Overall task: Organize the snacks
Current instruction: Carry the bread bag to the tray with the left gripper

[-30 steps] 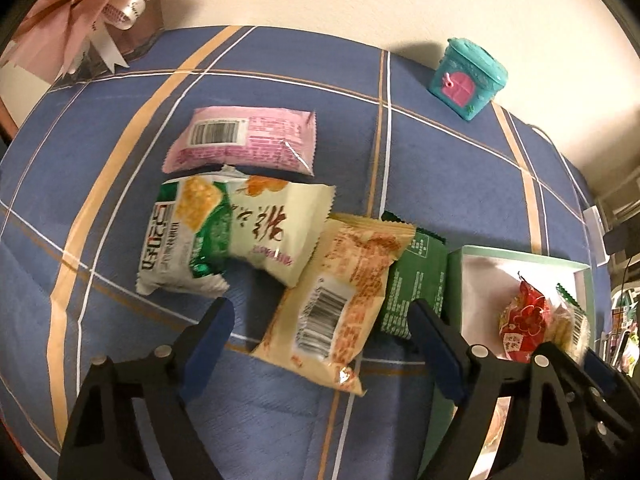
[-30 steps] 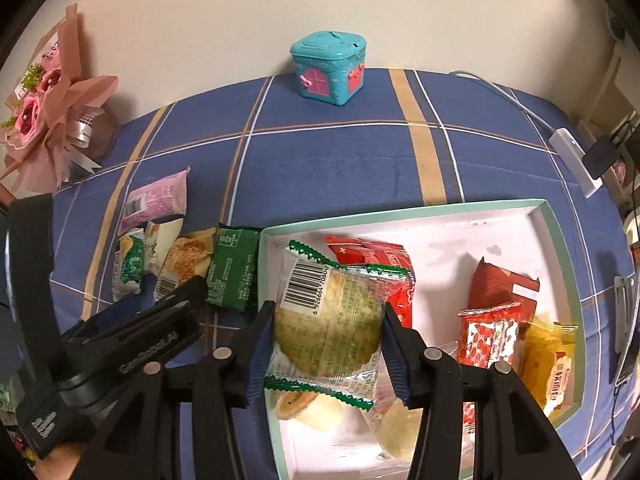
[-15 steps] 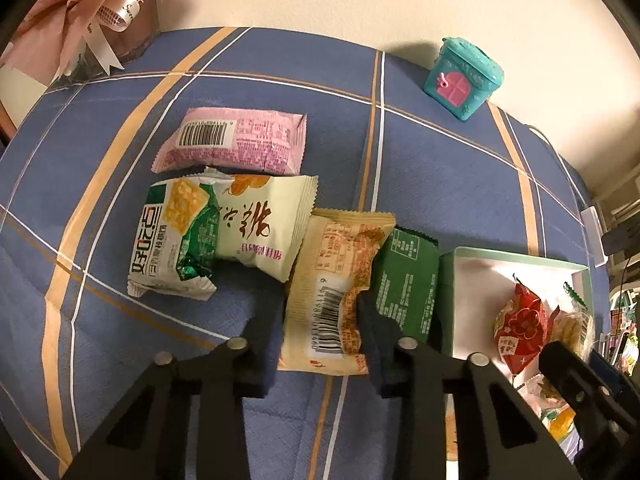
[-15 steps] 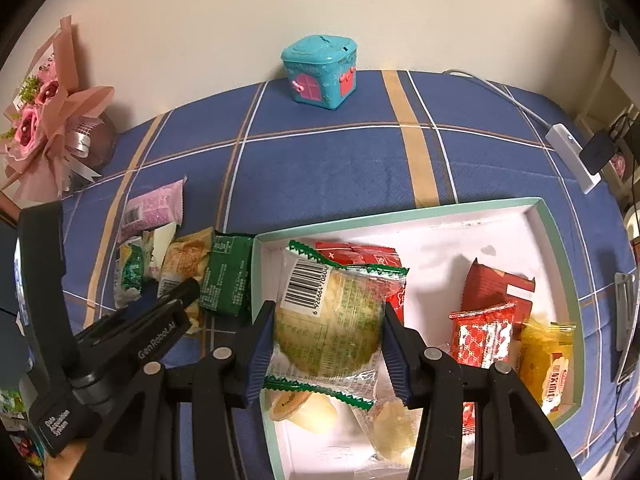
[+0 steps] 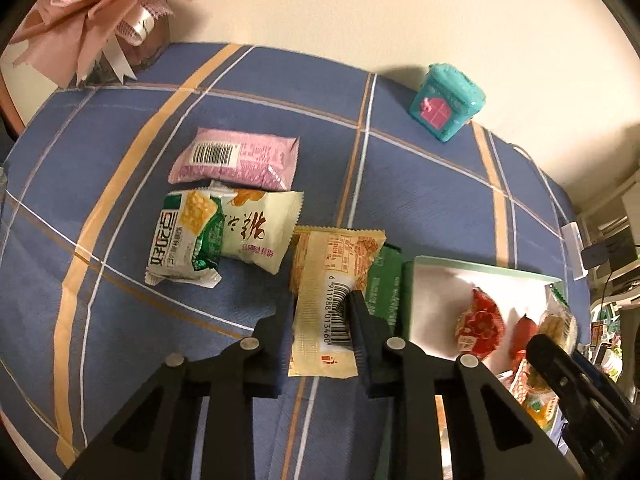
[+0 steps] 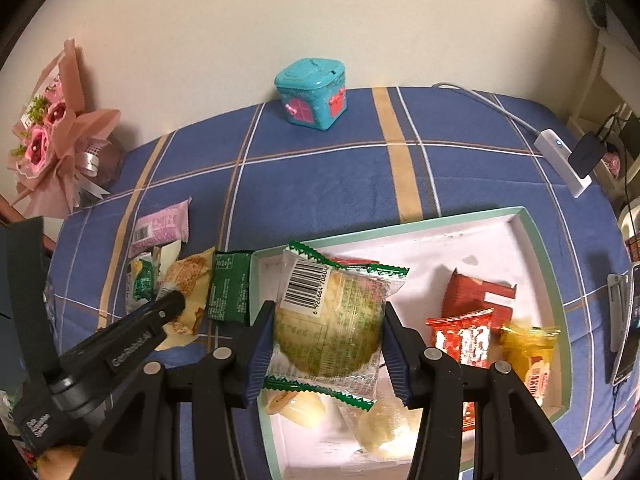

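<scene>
My left gripper (image 5: pixel 322 320) is shut on the near end of a beige and orange snack packet (image 5: pixel 334 276), lifted a little off the blue plaid cloth. Beside it lie a dark green packet (image 5: pixel 386 284), a green-and-cream pair of packets (image 5: pixel 216 232) and a pink packet (image 5: pixel 240 158). My right gripper (image 6: pixel 328 340) is shut on a clear round-cake packet with green edges (image 6: pixel 334 316), held above the left part of the mint-rimmed white tray (image 6: pixel 536 236). The left gripper (image 6: pixel 172 304) shows at the right wrist view's lower left.
The tray holds red packets (image 6: pixel 472 304), a yellow packet (image 6: pixel 528 352) and pale wrapped sweets (image 6: pixel 380 424). A teal toy house (image 6: pixel 312 94) stands by the wall. A pink bouquet (image 6: pixel 56 132) sits at the far left. A white charger with cable (image 6: pixel 564 160) lies at the right edge.
My left gripper went from wide open around the beige packet to shut on it, then rose slightly with it. My right gripper kept its hold on the cake packet and rose a little.
</scene>
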Demonstrator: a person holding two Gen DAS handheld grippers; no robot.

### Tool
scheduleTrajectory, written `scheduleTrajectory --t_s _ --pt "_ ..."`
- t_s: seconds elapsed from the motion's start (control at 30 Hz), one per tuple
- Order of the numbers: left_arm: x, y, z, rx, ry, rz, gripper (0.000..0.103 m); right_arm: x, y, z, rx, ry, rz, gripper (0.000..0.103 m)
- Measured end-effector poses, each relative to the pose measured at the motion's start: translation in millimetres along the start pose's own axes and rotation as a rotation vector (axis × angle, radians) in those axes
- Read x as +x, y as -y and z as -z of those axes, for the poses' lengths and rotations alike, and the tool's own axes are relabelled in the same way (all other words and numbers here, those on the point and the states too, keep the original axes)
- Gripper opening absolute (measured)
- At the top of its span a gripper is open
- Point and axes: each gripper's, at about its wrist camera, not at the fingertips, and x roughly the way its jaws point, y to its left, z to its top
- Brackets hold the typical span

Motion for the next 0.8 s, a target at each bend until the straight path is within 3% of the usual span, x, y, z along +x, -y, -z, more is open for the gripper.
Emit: scheduleTrajectory --t_s 0.23,0.4,0.6,0.8 --pt "-22 23 0 0.044 0.047 -0.005 0.027 -7 31 -2 0.049 0.010 0.007 0.053" --pt "-31 51 4 0.104 0.058 0.049 0.027 -13 68 -5 0.117 0.023 0.033 0.053" --pt "-21 81 14 0.158 0.021 0.097 0.027 -20 110 -7 0.181 0.036 0.070 0.053" --pt "0 88 21 0.171 -0.024 0.088 0.027 -16 125 -8 0.188 0.041 0.071 0.053"
